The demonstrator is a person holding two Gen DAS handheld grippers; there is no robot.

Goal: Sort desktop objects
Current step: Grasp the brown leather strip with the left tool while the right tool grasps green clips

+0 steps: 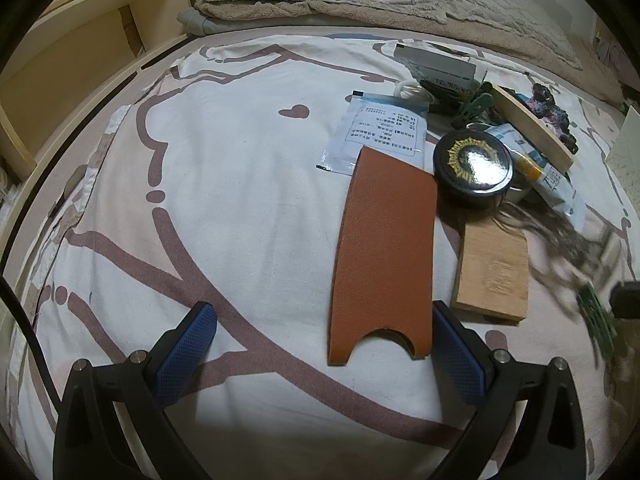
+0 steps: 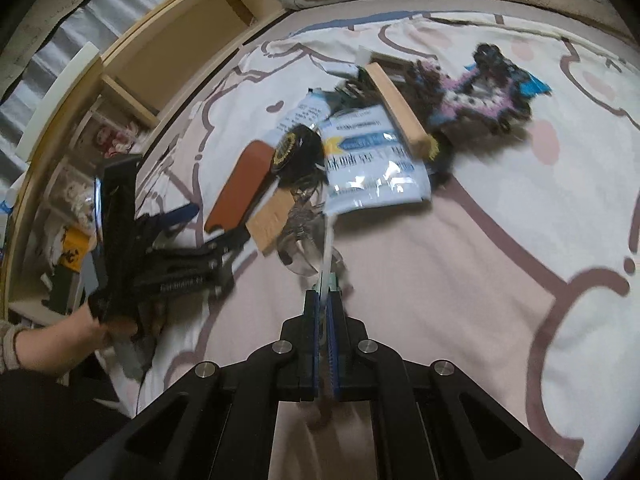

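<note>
Left wrist view: left gripper (image 1: 324,332) spread wide, empty, low over the bedsheet (image 1: 224,168), straddling the near end of the brown leather sleeve (image 1: 384,256). Beside it to the right a wooden block (image 1: 494,272); beyond, a black round tin (image 1: 474,164) and a printed sachet (image 1: 372,136), text too small to read.

Right wrist view: right gripper (image 2: 326,296) pinched together on a thin blurred item (image 2: 326,256), seemingly eyeglasses. Best lifted slowly, clear of the pile. Blue-white packet (image 2: 372,160) far of it, lettering illegible.
</note>
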